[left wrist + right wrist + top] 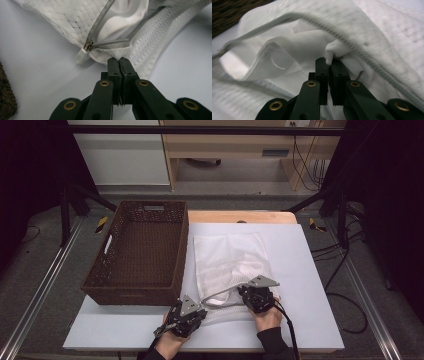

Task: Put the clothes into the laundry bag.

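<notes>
A white mesh laundry bag lies on the white table, its grey zipper undone and its mouth gaping toward the person. My left gripper is shut on the bag's lower edge, just right of the white zipper pull. My right gripper reaches into the mouth. There its jaws are shut on a fold of white cloth that lies inside the bag, under the raised zipper edge.
A dark woven basket with cut-out handles stands left of the bag, its near right corner close to my left gripper. It also appears as a dark basket edge and a dark basket wall. Bare tabletop lies right of the bag.
</notes>
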A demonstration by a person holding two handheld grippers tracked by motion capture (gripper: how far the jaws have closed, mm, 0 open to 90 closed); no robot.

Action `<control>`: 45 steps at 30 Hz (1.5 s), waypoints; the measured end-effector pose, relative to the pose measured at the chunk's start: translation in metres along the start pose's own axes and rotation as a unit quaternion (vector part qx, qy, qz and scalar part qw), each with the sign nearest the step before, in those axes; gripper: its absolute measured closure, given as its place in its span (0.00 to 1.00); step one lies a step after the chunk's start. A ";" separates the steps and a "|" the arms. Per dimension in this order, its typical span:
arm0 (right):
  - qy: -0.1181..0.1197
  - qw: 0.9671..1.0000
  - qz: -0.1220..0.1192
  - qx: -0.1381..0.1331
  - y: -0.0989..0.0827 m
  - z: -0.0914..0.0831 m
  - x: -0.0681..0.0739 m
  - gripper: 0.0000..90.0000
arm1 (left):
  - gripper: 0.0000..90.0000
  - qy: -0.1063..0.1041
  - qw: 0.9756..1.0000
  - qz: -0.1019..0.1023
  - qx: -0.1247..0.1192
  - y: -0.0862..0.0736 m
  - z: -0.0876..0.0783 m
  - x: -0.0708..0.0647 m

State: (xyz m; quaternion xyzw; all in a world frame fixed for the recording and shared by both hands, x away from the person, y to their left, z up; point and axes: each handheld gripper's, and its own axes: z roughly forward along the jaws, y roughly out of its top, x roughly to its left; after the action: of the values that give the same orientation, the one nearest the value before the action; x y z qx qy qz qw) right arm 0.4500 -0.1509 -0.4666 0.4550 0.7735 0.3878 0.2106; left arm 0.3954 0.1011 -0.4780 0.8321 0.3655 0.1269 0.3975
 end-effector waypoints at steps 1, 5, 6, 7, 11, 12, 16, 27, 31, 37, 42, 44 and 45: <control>-0.011 1.000 0.000 -0.005 0.001 0.002 -0.003 0.96 | 0.97 -0.002 1.000 0.002 0.001 0.000 0.000 0.000; -0.066 0.997 -0.003 -0.025 0.001 0.007 -0.009 0.95 | 0.97 -0.004 1.000 0.008 0.007 -0.001 0.002 -0.002; -0.070 0.997 -0.002 -0.026 0.002 0.008 -0.010 0.95 | 0.97 -0.004 1.000 0.008 0.007 -0.001 0.002 -0.002; -0.069 0.997 -0.002 -0.027 0.002 0.008 -0.011 0.95 | 0.97 -0.005 1.000 0.007 0.006 -0.001 0.002 -0.002; -0.039 0.999 -0.002 -0.030 0.002 -0.003 -0.013 0.85 | 0.96 -0.008 1.000 0.004 0.000 -0.001 0.001 -0.001; -0.032 0.999 -0.006 -0.036 0.002 -0.009 -0.013 0.80 | 0.96 -0.009 1.000 0.003 -0.002 -0.001 0.001 -0.001; 0.001 0.999 -0.010 -0.048 -0.002 -0.031 -0.013 0.63 | 0.96 -0.009 1.000 0.002 -0.005 0.000 0.001 -0.001; 0.010 1.000 -0.024 0.003 -0.004 0.005 -0.007 1.00 | 0.97 -0.014 1.000 0.003 -0.011 0.003 -0.004 -0.001; -0.017 1.000 -0.012 -0.004 0.002 0.018 -0.006 1.00 | 0.97 -0.012 1.000 0.007 -0.011 0.003 -0.008 -0.002; -0.051 0.999 -0.006 -0.003 0.001 0.017 -0.012 1.00 | 0.97 -0.014 1.000 0.002 -0.006 0.002 -0.007 0.001; -0.004 0.999 -0.016 -0.044 0.002 -0.027 -0.007 0.86 | 0.96 -0.013 1.000 -0.001 -0.008 0.002 -0.006 0.002; -0.009 0.998 -0.018 -0.061 -0.001 -0.047 -0.009 0.82 | 0.96 -0.013 1.000 -0.002 -0.009 0.002 -0.005 0.002; -0.010 0.997 -0.019 -0.071 -0.003 -0.054 -0.012 0.79 | 0.96 -0.013 1.000 -0.002 -0.008 0.002 -0.005 0.002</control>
State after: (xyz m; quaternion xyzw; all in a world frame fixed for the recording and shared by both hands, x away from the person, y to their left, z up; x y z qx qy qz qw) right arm 0.4180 -0.1842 -0.4360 0.4282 0.7501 0.4332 0.2576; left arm 0.3953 0.1044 -0.4735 0.8295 0.3609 0.1183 0.4094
